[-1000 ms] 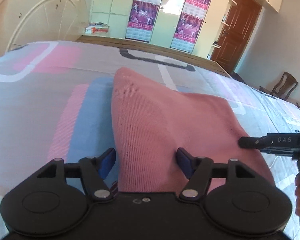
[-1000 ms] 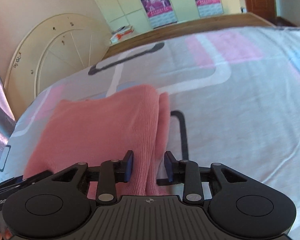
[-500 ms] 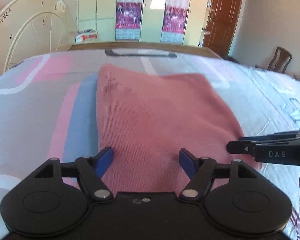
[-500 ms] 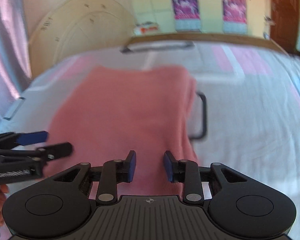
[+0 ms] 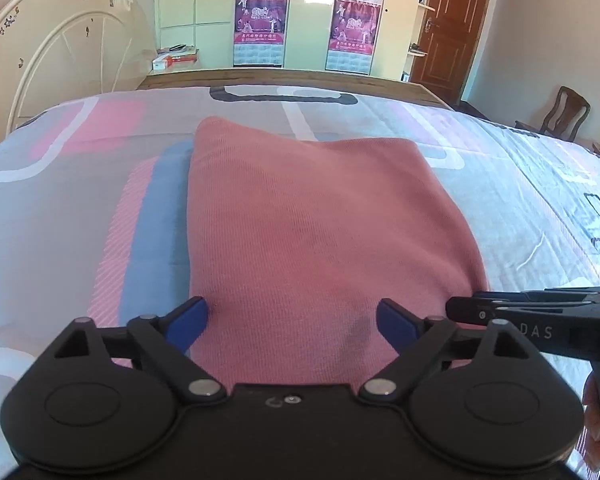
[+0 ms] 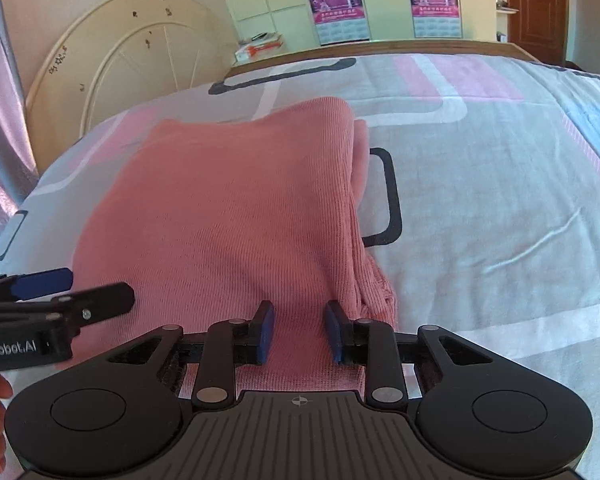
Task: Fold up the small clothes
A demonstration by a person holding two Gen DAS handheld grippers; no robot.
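A pink ribbed knit garment (image 5: 300, 208) lies folded into a rough rectangle on the bed, its layered edge on the right in the right wrist view (image 6: 228, 208). My left gripper (image 5: 292, 318) hovers over its near edge, jaws opening wide, the cloth beneath them and touched by neither pad. My right gripper (image 6: 299, 330) is at the near right corner with a narrow gap, jaws closing slightly over flat cloth without pinching it. Each gripper also shows in the other's view: the right gripper (image 5: 460, 306) and the left gripper (image 6: 84, 290).
The bed sheet (image 5: 80, 220) is patterned grey, pink and blue. A cream headboard (image 6: 140, 52) stands at the left. Beyond the wooden bed end are a wardrobe with posters (image 5: 260, 16) and a brown door (image 5: 452, 24). A chair (image 5: 564, 116) is at the far right.
The left jaws have spread much wider over the cloth. Both views have rolled level and shifted sideways. The garment's raised fold now lies flat on the bed.
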